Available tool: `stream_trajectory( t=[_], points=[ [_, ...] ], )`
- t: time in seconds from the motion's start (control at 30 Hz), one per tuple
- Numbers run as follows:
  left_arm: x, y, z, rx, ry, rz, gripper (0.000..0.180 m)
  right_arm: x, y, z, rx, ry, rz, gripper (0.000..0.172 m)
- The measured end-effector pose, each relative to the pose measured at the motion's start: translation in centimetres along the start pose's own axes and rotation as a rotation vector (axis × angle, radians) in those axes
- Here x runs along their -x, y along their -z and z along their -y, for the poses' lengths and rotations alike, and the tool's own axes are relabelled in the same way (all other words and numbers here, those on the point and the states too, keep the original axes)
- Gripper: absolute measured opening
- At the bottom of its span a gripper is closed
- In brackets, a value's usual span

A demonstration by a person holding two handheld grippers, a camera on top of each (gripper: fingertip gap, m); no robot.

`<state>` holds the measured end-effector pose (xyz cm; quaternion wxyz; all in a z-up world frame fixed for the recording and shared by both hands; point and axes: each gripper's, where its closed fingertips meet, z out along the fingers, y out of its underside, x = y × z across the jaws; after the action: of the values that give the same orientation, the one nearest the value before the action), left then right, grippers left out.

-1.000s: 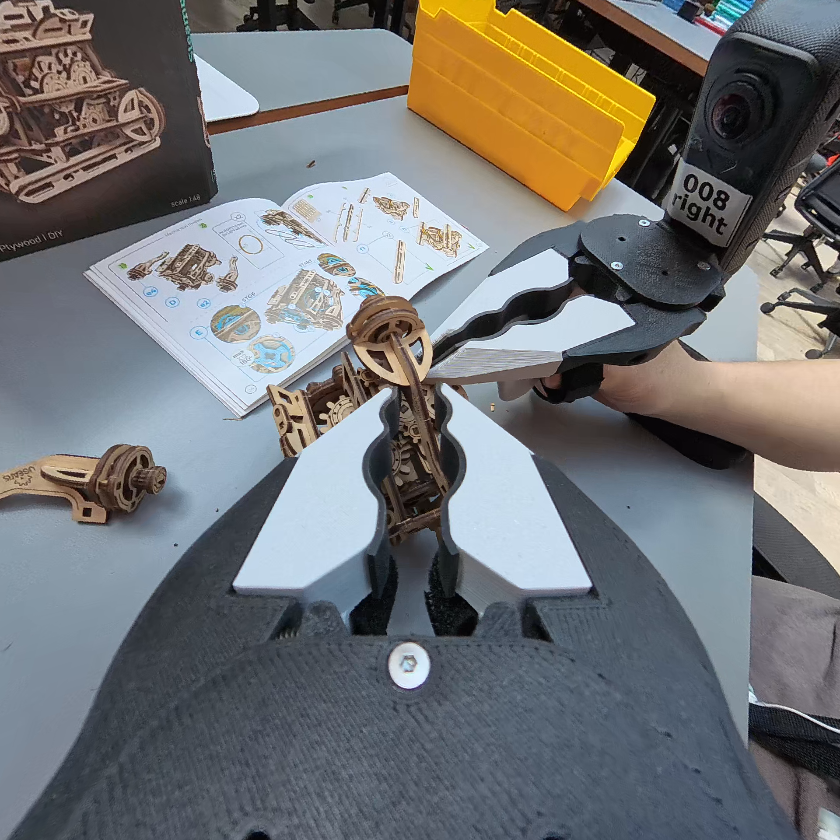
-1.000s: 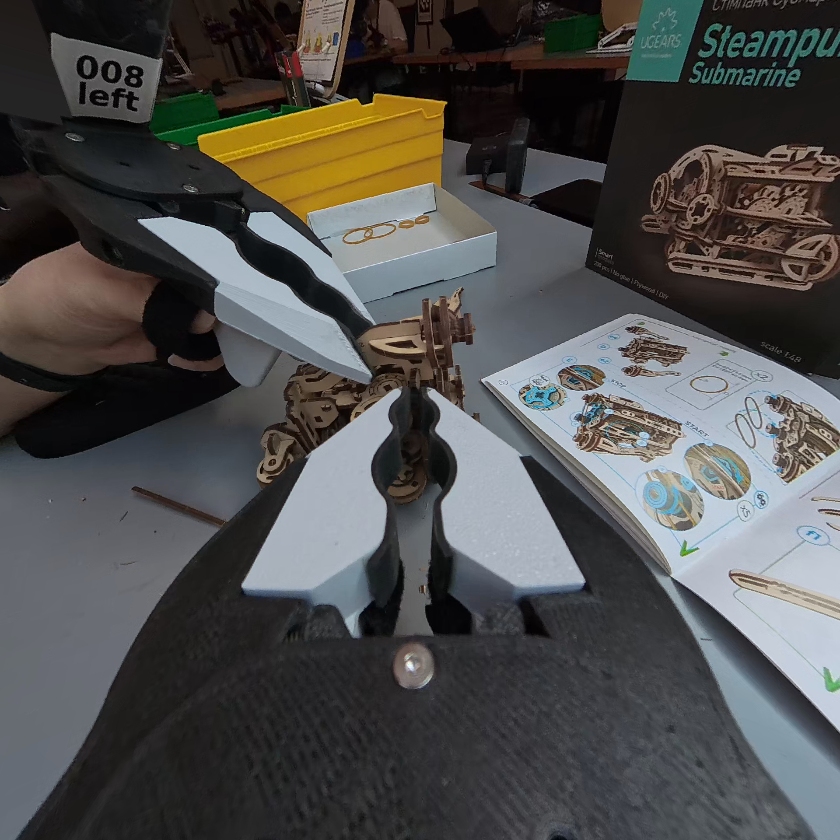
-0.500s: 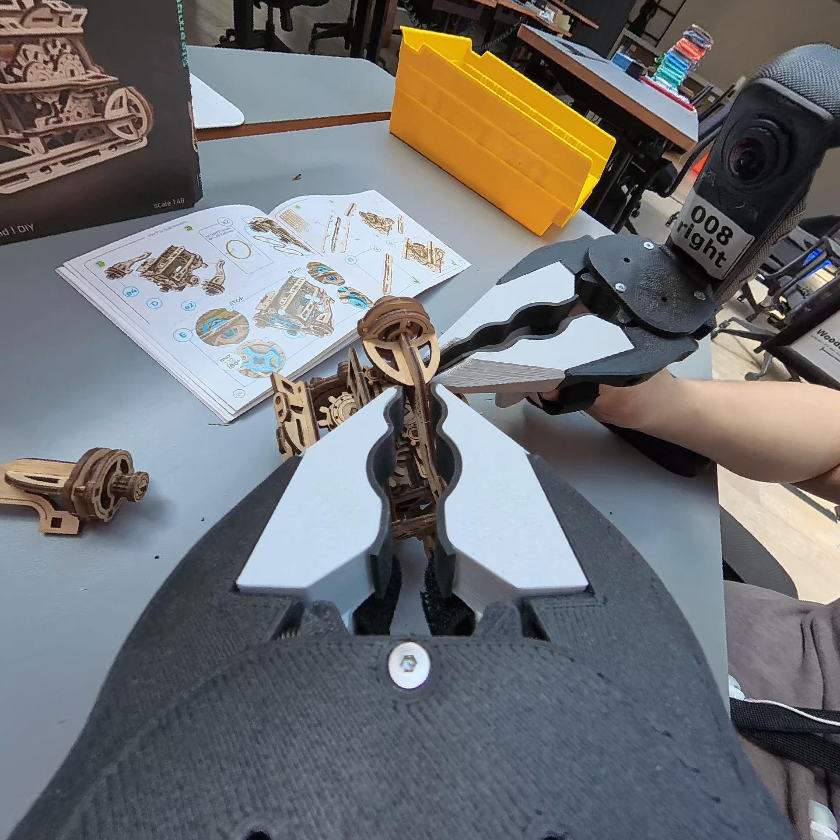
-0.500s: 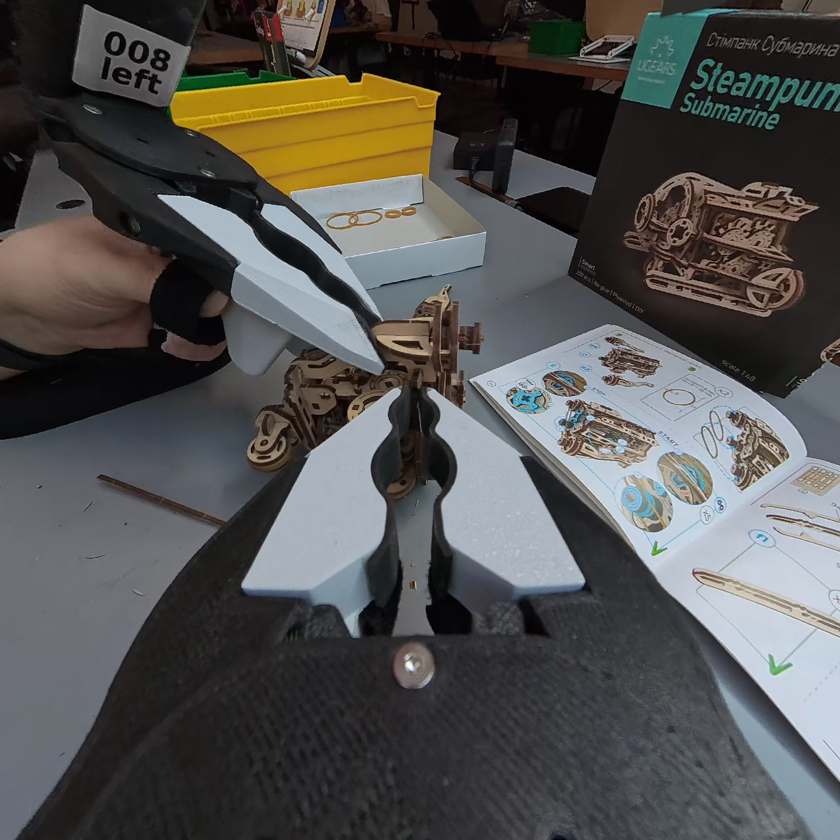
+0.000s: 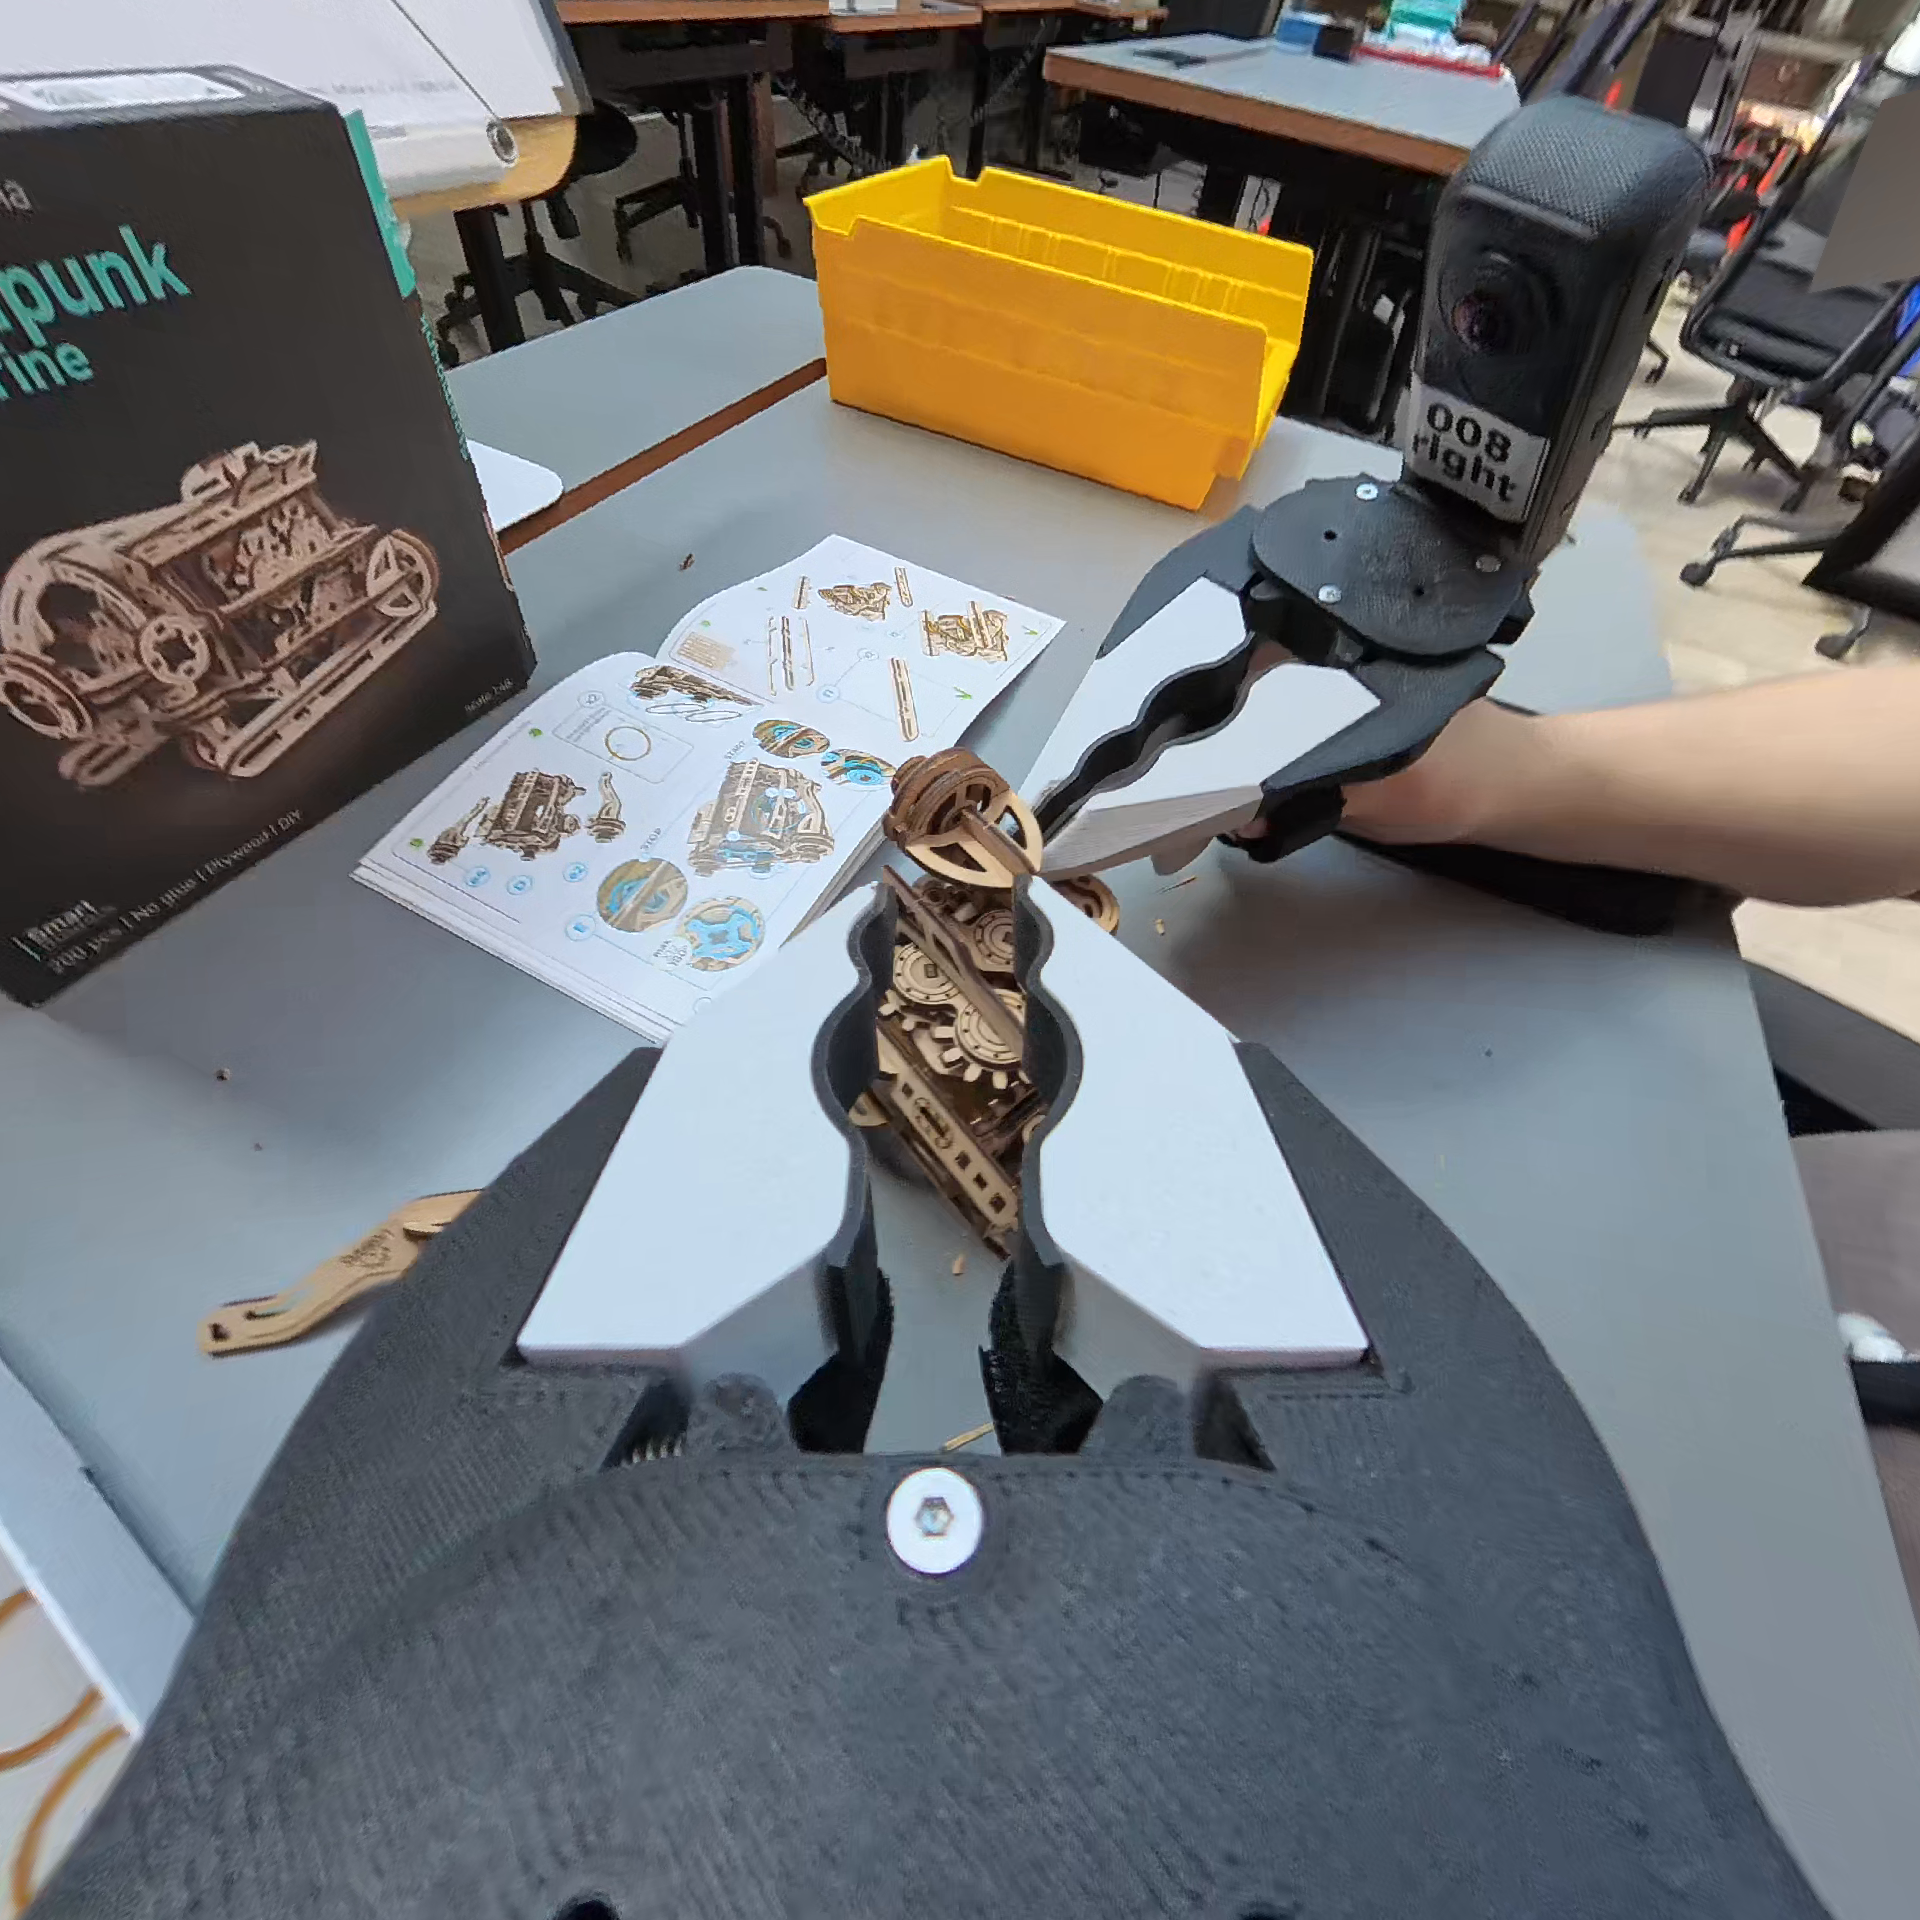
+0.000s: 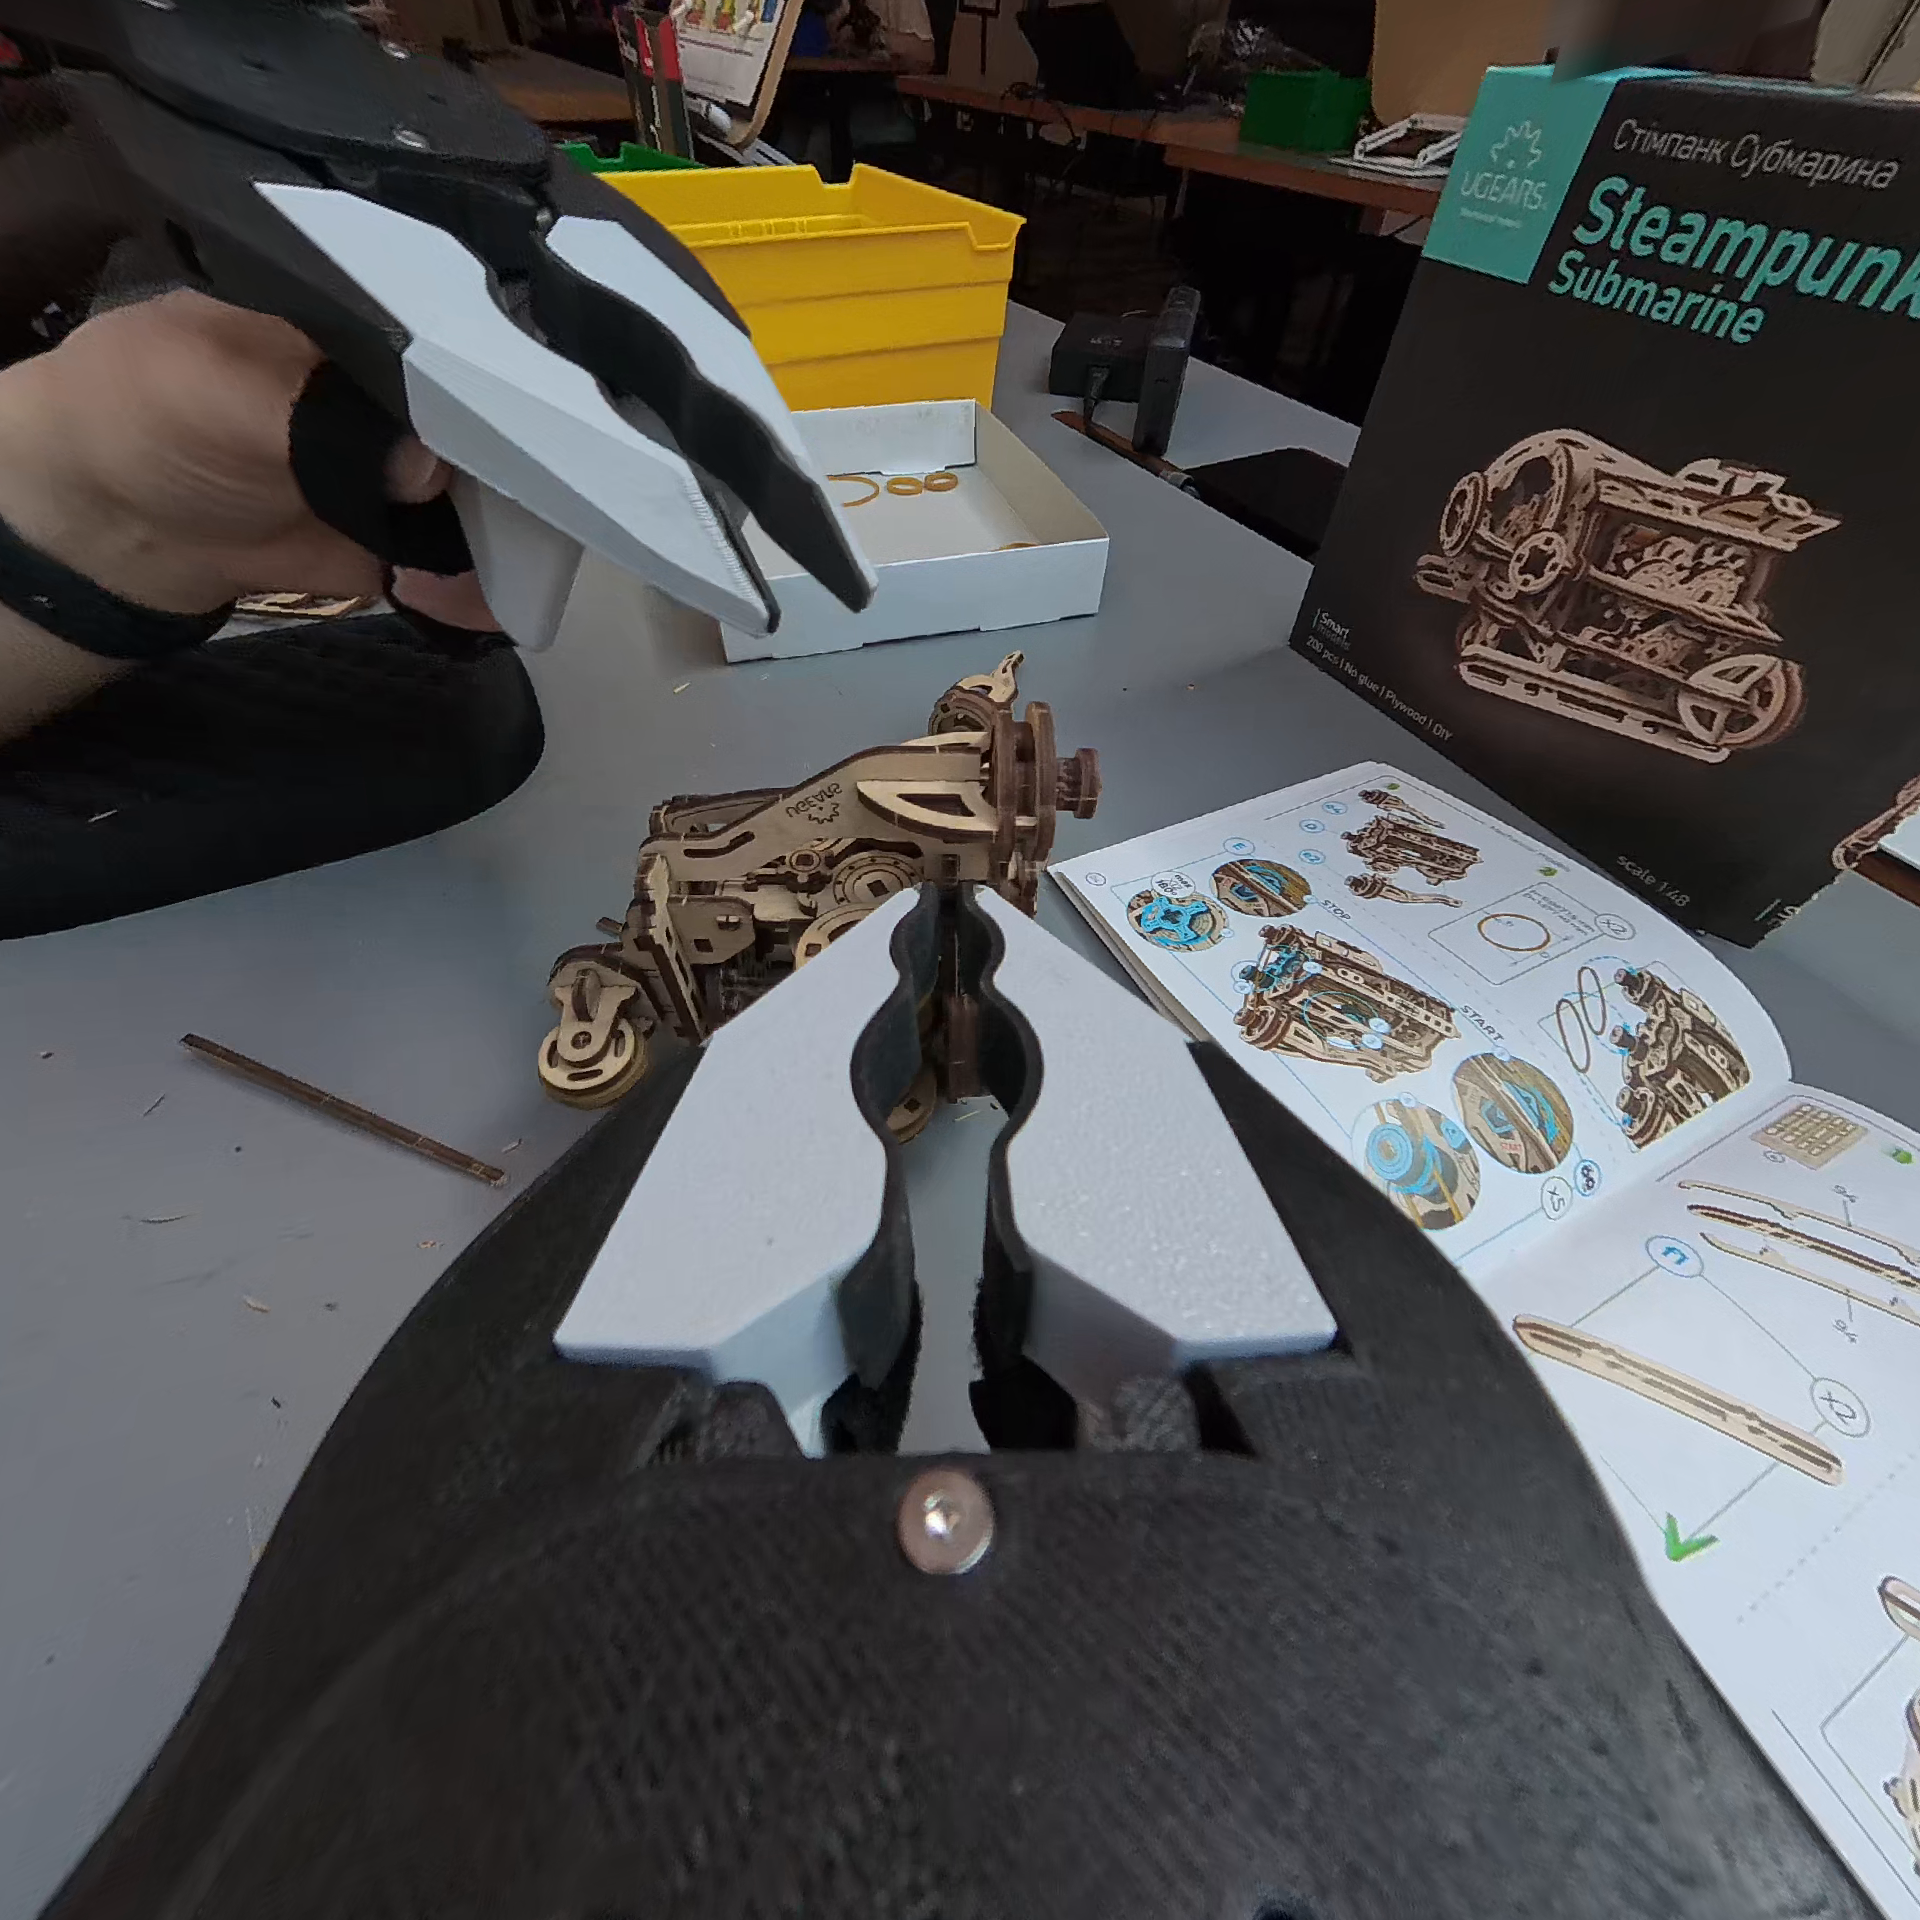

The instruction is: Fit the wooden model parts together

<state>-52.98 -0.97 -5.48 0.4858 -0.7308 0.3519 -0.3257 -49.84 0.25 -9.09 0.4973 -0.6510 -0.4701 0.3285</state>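
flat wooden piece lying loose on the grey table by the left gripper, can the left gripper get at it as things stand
Probably yes: the left gripper is open above the wooden model, holding nothing, and bare grey table lies between it and the flat wooden piece.

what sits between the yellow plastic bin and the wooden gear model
In the right wrist view, an open white cardboard tray holding rubber bands lies between the bin and the model.

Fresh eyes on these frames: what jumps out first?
The half-built wooden model sits mid-table, with the right gripper pinching a thin plate at its near edge. The left gripper hangs above it, fingers apart and holding nothing. Behind stand the yellow bin and the dark kit box, with the open instruction booklet lying beside the model.
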Motion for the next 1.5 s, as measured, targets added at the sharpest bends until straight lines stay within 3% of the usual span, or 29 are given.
stream_trajectory(
  t=[0.13, 0.27, 0.37, 0.6, 0.93, 1.03, 1.3, 1.5],
  points=[
    [1.4, -0.3, -1.1, 0.097, -0.149, -0.073, 0.019, 0.0, 0.0, 0.0, -0.014, -0.009, 0.056, 0.001],
    [0.8, -1.7, -1.5, 0.127, -0.111, -0.219, 0.017, -0.2, 0.0, 0.0, -0.026, -0.033, 0.081, 0.001],
    [0.9, -2.2, -1.7, 0.159, -0.173, -0.232, 0.019, -0.1, 0.0, 0.0, -0.027, -0.011, 0.080, 0.001],
    [0.9, -2.1, -1.3, 0.143, 0.073, -0.274, 0.015, -0.2, 0.0, 0.0, -0.019, 0.033, 0.064, 0.001],
    [0.1, -1.9, 0.6, 0.191, 0.158, -0.049, 0.021, 0.0, 0.0, 0.2, -0.006, 0.048, 0.008, 0.002],
    [-0.1, -2.2, 0.4, 0.232, 0.163, 0.010, 0.010, -0.1, 0.2, 0.5, -0.024, 0.030, 0.000, 0.002],
    [0.3, -2.8, -0.1, 0.300, 0.150, 0.125, 0.013, -0.2, 0.1, 0.3, -0.023, -0.054, 0.041, 0.002],
    [-0.5, -3.2, 0.1, 0.338, 0.193, 0.083, 0.012, -0.2, 0.3, 0.2, -0.005, -0.063, 0.015, 0.002]
  ],
)
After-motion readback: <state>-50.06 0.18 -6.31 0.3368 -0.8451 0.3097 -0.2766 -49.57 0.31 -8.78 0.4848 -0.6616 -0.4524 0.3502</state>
